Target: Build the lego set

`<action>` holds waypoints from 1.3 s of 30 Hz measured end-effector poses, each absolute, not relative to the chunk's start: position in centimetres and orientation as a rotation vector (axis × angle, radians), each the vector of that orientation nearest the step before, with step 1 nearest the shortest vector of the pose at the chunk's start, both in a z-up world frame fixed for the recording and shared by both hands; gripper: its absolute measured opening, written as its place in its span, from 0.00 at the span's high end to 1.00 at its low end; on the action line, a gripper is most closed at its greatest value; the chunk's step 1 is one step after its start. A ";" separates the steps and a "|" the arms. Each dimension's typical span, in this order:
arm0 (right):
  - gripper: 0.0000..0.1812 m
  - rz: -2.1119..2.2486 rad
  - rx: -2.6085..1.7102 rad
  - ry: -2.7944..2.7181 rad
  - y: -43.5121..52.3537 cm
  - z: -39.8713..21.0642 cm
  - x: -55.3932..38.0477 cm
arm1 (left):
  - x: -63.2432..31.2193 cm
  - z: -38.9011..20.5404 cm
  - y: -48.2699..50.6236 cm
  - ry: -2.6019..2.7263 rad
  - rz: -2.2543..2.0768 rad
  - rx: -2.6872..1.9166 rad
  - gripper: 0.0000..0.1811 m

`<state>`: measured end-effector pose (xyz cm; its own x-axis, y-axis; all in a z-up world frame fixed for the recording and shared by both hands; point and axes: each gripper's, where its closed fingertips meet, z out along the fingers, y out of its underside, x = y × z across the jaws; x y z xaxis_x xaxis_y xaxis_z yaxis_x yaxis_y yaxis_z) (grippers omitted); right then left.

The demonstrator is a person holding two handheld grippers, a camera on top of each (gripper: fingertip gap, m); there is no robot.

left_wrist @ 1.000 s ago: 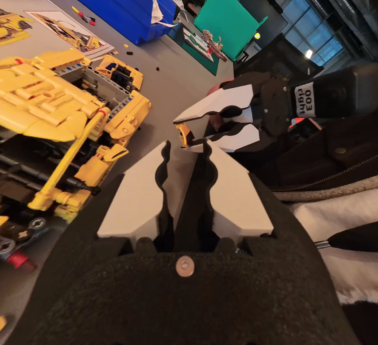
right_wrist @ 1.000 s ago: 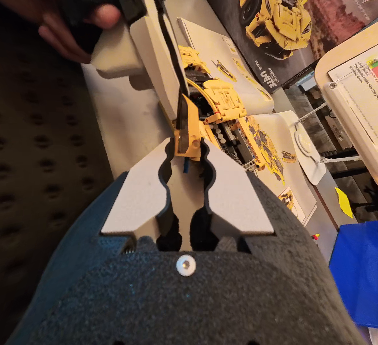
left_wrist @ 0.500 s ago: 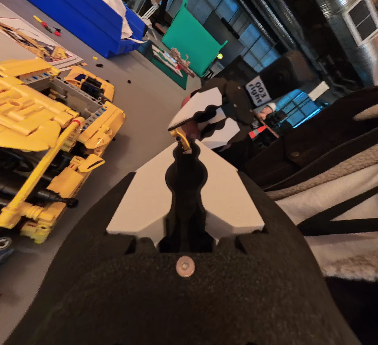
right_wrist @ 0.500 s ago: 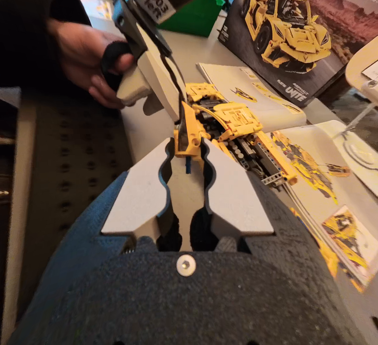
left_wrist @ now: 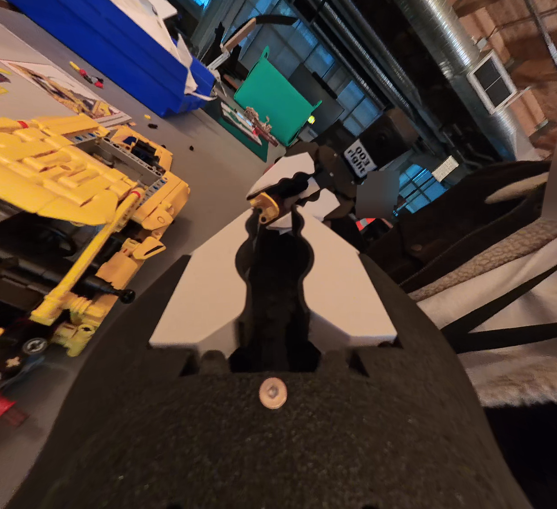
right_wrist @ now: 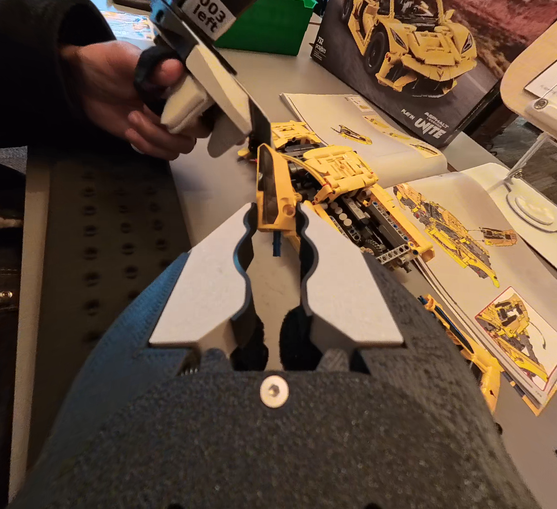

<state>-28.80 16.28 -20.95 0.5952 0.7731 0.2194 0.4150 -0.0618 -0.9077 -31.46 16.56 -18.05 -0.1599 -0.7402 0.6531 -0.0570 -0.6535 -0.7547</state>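
Note:
My right gripper (right_wrist: pixel 275 211) is shut on a yellow panel piece (right_wrist: pixel 275 189) that has a dark inset and a blue pin (right_wrist: pixel 276 245) hanging below it. It holds the piece upright above the table, in front of the part-built yellow car (right_wrist: pixel 340 174). My left gripper (left_wrist: pixel 272 217) is open. The panel's top end (left_wrist: pixel 265 208) sits at its fingertips, nearer the left finger, with a gap to the right finger. In the right wrist view the left gripper (right_wrist: pixel 259 132) hangs just over the panel's top. The car also shows in the left wrist view (left_wrist: pixel 75 186).
An open instruction booklet (right_wrist: pixel 452 223) and the set's box (right_wrist: pixel 422 42) lie beyond the car. There is a green bin (right_wrist: pixel 265 21) at the back, a blue bin (left_wrist: pixel 105 33) and small loose parts (left_wrist: pixel 90 78) on the grey table. A dark perforated mat (right_wrist: pixel 105 238) is at the near edge. A person's hand (right_wrist: pixel 120 96) holds the left gripper. The left gripper's tips are roughly 4 centimetres from the right gripper's.
My left gripper closed on the panel's top end half a second ago and has now opened again. My right gripper has kept its hold on the panel throughout.

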 end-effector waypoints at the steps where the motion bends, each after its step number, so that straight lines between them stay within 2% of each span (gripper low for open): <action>1: 0.86 0.384 -1.685 -1.004 16.2 -21.1 -28.9 | -31.1 -18.4 16.3 0.937 -1.841 -1.646 0.86; 4: 0.86 0.353 -1.682 -1.036 16.1 -21.4 -29.2 | -30.5 -19.1 15.7 0.993 -1.795 -1.673 0.86; 7: 0.86 0.326 -1.686 -1.053 16.1 -21.7 -29.4 | -30.3 -19.4 15.7 0.998 -1.777 -1.693 0.96; 16: 0.85 0.413 -1.641 -0.926 16.2 -20.5 -29.1 | -30.6 -19.1 16.2 0.934 -1.814 -1.696 0.97; 20: 0.77 0.704 -1.633 -0.680 16.2 -18.5 -28.1 | -30.9 -18.3 16.5 0.871 -1.878 -1.658 0.97; 25: 0.67 1.368 -1.744 -0.531 15.2 -18.9 -29.9 | -30.8 -17.8 16.2 0.919 -1.815 -1.607 0.97; 28: 0.73 1.586 -1.738 -0.489 14.7 -18.8 -30.8 | -30.4 -18.0 15.6 0.985 -1.752 -1.593 0.97; 35: 0.92 1.642 -1.707 -0.473 14.4 -18.4 -30.6 | -30.1 -17.6 14.1 1.091 -1.726 -1.526 0.97; 39: 0.95 1.788 -1.658 -0.427 14.0 -17.6 -30.3 | -30.2 -17.4 13.5 1.127 -1.726 -1.494 0.98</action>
<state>-30.34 14.01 -17.61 0.0154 0.6527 -0.7575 -0.2401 -0.7330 -0.6364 -30.16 13.48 -17.36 -0.1981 -0.8554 0.4786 -0.0945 -0.4693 -0.8780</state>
